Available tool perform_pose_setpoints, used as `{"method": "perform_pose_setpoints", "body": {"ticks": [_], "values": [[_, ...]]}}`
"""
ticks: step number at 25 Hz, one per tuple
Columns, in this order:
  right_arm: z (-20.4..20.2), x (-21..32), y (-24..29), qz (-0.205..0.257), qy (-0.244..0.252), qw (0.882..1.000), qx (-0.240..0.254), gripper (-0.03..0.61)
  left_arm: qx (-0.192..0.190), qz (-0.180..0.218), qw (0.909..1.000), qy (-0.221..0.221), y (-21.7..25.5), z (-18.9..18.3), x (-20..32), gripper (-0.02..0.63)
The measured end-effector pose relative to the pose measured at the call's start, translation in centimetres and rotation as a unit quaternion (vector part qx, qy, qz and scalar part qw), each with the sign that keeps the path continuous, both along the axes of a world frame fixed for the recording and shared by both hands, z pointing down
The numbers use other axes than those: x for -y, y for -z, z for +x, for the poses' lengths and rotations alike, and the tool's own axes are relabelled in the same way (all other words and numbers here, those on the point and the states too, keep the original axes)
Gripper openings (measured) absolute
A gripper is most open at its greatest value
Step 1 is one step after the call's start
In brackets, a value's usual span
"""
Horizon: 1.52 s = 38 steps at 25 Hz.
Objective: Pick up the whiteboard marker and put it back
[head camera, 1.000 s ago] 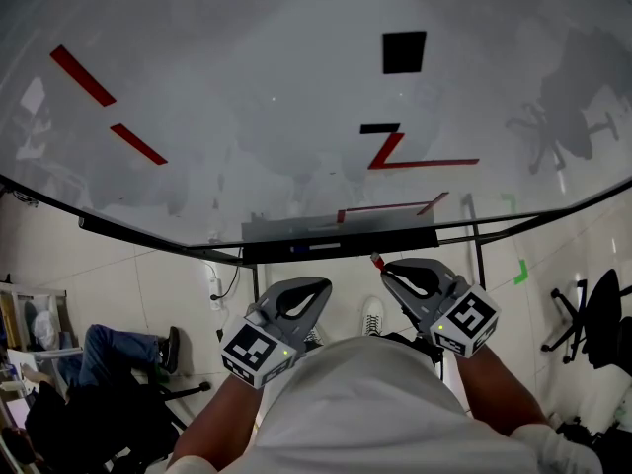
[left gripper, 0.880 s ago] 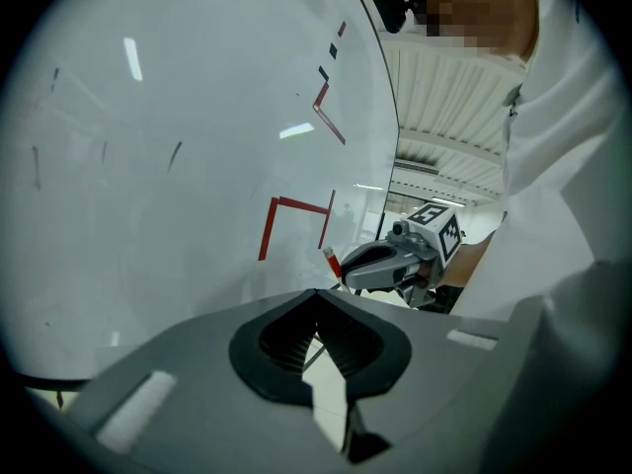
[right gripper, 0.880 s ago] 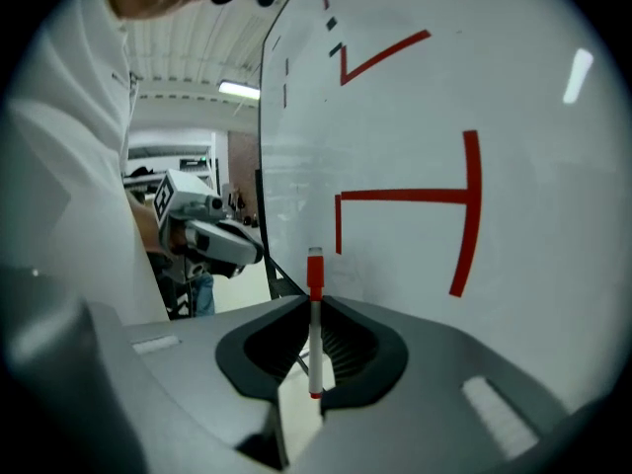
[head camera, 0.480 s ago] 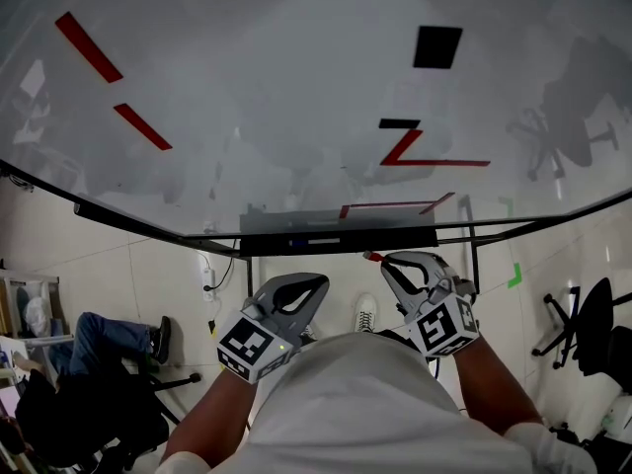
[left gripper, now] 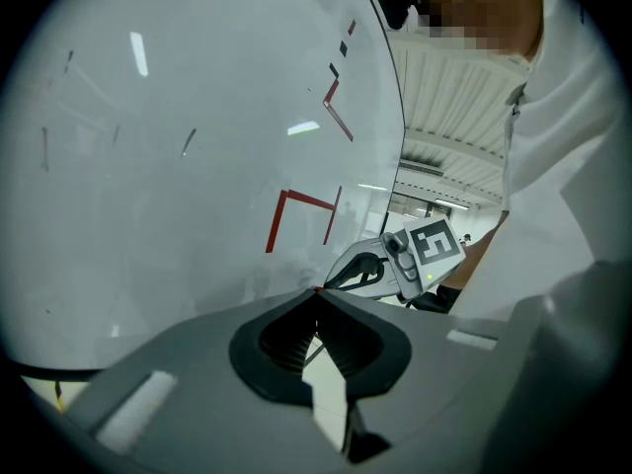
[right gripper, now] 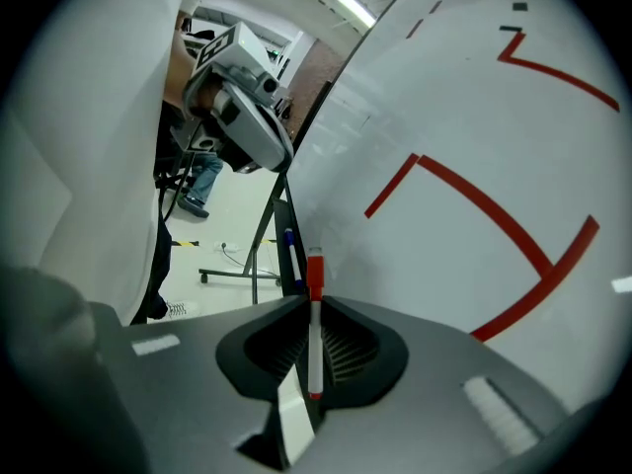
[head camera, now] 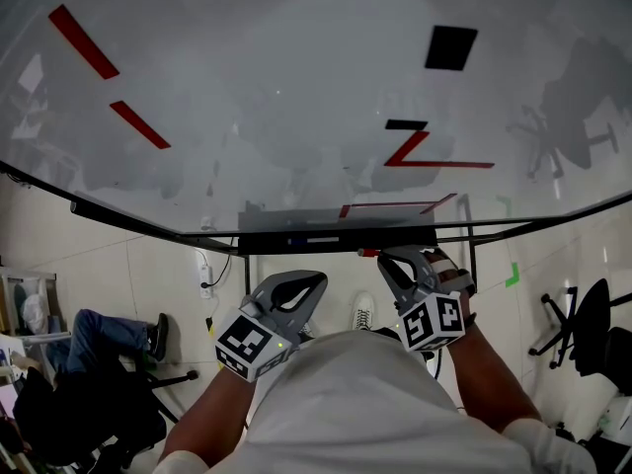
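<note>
Two grippers sit low in the head view, below the whiteboard point(head camera: 296, 87), with the person's pale shirt filling the 6 o'clock edge and covering both wrists. The right gripper point(head camera: 393, 261) is clamped on the whiteboard marker point(head camera: 368, 253). From the head only its red tip shows, poking out toward 10 o'clock just under the dark tray point(head camera: 336, 239) at the board's lower edge, and whether tip and tray touch cannot be told.

The right gripper view is clearer. The right gripper point(right gripper: 313, 306) pinches the whiteboard marker point(right gripper: 314, 349) between both jaws. The white barrel stands upright and the red cap rises toward 12 o'clock, near the board surface. A blue pen point(right gripper: 287, 248) lies in the tray just beside it at 11 o'clock, mostly cut off by the tray rail.

The left gripper point(head camera: 314, 282) hangs apart at 8 o'clock of the right one. In its own view the left gripper point(left gripper: 318, 292) has its jaws closed tip to tip with nothing between them.

Red strokes and a black square point(head camera: 451, 47) mark the board, which is also full of dim reflections. At 8 o'clock, a seated person's legs point(head camera: 109, 342) are half lost in shadow. An office chair point(head camera: 588, 329) is cut off at the 4 o'clock edge.
</note>
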State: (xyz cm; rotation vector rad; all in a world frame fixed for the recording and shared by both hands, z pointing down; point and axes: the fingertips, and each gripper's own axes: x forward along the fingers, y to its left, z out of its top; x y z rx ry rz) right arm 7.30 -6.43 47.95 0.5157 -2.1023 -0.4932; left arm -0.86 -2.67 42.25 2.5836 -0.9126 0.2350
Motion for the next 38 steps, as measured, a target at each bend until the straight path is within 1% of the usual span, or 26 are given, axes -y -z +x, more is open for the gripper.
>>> {"method": "perform_pose_setpoints", "body": {"ticks": [4, 13, 30, 38], "values": [[0.2, 0.8, -1.3, 0.016, 0.013, 0.999, -0.042, 0.040, 0.000, -0.001, 1.0000, -0.001, -0.1, 0.0, 0.0, 0.017], [0.0, 2.1, -4.1, 0.008, 0.029, 0.996, -0.083, 0.040, -0.002, 0.001, 1.0000, 0.006, 0.1, -0.3, 0.1, 0.017], [0.3, 3.9, -8.1, -0.008, 0.037, 0.991, -0.129, 0.040, -0.001, -0.001, 0.9999, 0.013, 0.0, -0.7, 0.0, 0.017], [0.4, 3.9, -8.8, -0.015, 0.036, 0.991, -0.130, 0.040, -0.002, -0.003, 0.9999, 0.017, -0.2, -0.9, -0.1, 0.017]]}}
